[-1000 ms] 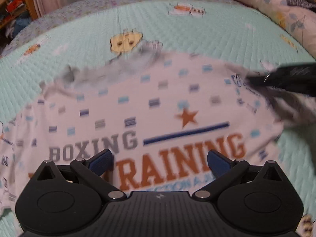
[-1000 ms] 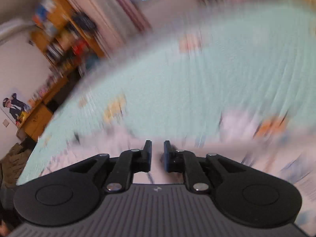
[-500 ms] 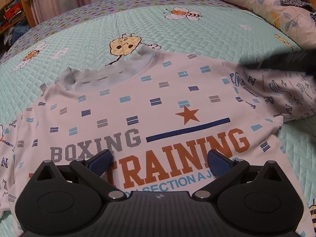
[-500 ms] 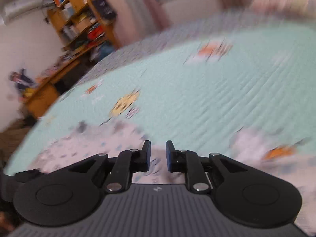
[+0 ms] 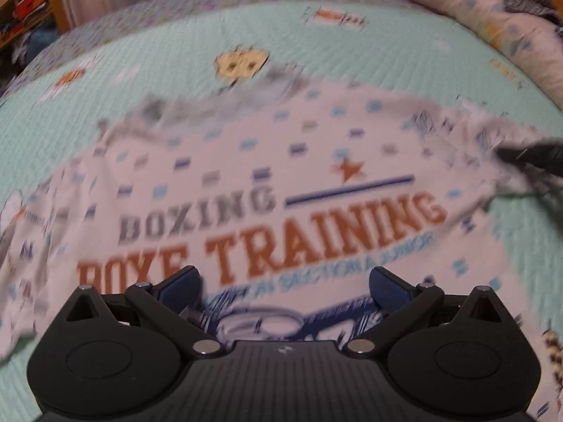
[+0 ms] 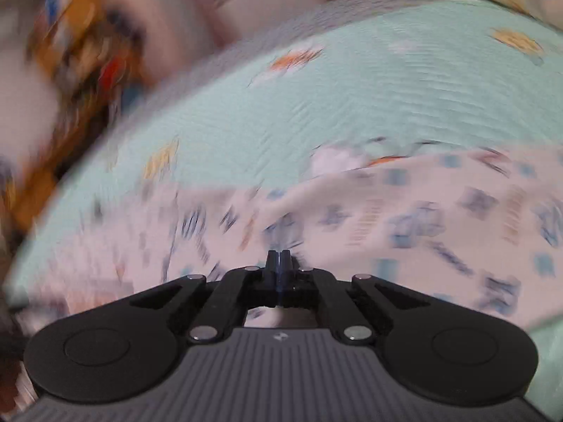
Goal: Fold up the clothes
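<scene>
1. A white short-sleeved T-shirt (image 5: 267, 161) with small blue and grey squares, an orange star and the words "BOXING", "BOXE TRAINING" lies front up on the bed, spread across the near middle of it.
2. The bed wears a mint-green quilted bedspread (image 5: 352, 56) printed with cartoon bees and biscuit figures.
3. My left claw (image 5: 283, 283) hangs over the near hem of the shirt, its blue-padded fingers (image 5: 179, 283) spread wide apart with nothing between them.
4. My right claw (image 6: 278, 263) has its fingers pressed together; patterned white cloth of the shirt (image 6: 387, 218) lies right at the tips, but the blur keeps me from telling whether a fold is caught between them.
5. In the left view, the right claw (image 5: 527, 156) shows as a dark shape at the right sleeve, at the right edge.
6. The shirt's grey collar (image 5: 211, 105) points to the far side of the bed.
7. A floral pillow (image 5: 475, 17) lies at the far right corner.
8. A wooden shelf of coloured things (image 6: 81, 52) stands beyond the bed at far left, badly blurred.
</scene>
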{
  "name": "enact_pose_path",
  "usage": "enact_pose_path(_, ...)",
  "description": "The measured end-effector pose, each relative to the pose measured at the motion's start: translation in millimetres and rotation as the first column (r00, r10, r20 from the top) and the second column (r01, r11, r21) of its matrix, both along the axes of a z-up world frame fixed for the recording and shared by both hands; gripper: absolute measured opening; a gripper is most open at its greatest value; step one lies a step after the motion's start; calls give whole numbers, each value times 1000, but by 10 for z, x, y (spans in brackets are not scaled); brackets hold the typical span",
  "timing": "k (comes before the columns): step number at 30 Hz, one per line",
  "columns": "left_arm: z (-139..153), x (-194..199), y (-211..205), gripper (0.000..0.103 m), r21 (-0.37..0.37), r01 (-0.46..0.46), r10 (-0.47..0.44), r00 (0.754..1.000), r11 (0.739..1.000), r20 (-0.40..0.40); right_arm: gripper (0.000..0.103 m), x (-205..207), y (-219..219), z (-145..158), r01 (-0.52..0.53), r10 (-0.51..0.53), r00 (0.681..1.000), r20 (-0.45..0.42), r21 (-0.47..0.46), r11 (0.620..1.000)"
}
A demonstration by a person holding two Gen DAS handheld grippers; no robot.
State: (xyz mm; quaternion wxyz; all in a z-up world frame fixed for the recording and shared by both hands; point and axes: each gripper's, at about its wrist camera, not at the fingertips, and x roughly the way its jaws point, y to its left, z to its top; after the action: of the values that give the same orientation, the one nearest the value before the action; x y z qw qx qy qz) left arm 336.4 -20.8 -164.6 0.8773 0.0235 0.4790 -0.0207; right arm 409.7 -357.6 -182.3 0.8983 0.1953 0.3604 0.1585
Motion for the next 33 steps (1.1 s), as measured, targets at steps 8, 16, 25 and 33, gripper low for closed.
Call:
enact_pose_path(8,61,-503,85,102,25,-10,11,1000,1000,-19,0,-297,-296,-24,146,-145,988,-53,25,989)
enact_pose_path(16,48,-1017,252,102,-3,-49,49,998,999,-48,28,-813,-302,183,230,-233,972,-36,-62,971)
enact_pose_path(25,196,-1824,1152,102,299,-159,142,987,941,78,38,-1677,1211,461,-230,230,973,12,34,973)
enact_pose_path(33,344,-2572,2012,102,567,-274,173,959,777,226,41,-2051,2057,329,-322,323,946,-28,33,946)
